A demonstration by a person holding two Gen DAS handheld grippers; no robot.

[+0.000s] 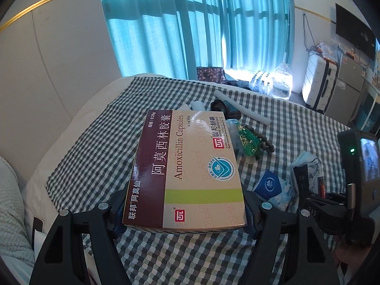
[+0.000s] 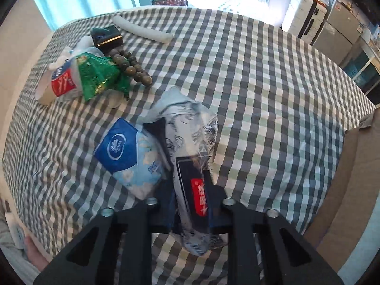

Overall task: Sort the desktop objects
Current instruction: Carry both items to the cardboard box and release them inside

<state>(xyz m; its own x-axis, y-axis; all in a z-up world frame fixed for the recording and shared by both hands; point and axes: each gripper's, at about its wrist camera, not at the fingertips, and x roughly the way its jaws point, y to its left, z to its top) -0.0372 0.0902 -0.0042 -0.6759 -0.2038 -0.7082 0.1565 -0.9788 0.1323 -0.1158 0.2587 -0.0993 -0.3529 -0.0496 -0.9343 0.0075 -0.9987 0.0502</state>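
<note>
My left gripper (image 1: pixel 185 211) is shut on a cream and maroon Amoxicillin capsule box (image 1: pixel 187 163), held flat above the checked cloth (image 1: pixel 99 147), one finger on each long side. In the right wrist view my right gripper (image 2: pixel 193 204) is shut on a plastic-wrapped pack (image 2: pixel 190 142) printed with grey ink drawings and a red label; the pack's far end rests on the cloth. A blue and white tissue pack (image 2: pixel 123 152) lies touching its left side. The right gripper's body (image 1: pixel 356 185) shows at the right edge of the left wrist view.
At the cloth's far left is a cluster: a green foil bag (image 2: pixel 99 76), a string of dark beads (image 2: pixel 133 68), a red-labelled white bottle (image 2: pixel 59 83), a small dark box (image 2: pixel 108 38) and a white tube (image 2: pixel 142 29). A suitcase (image 2: pixel 306 16) stands beyond the bed.
</note>
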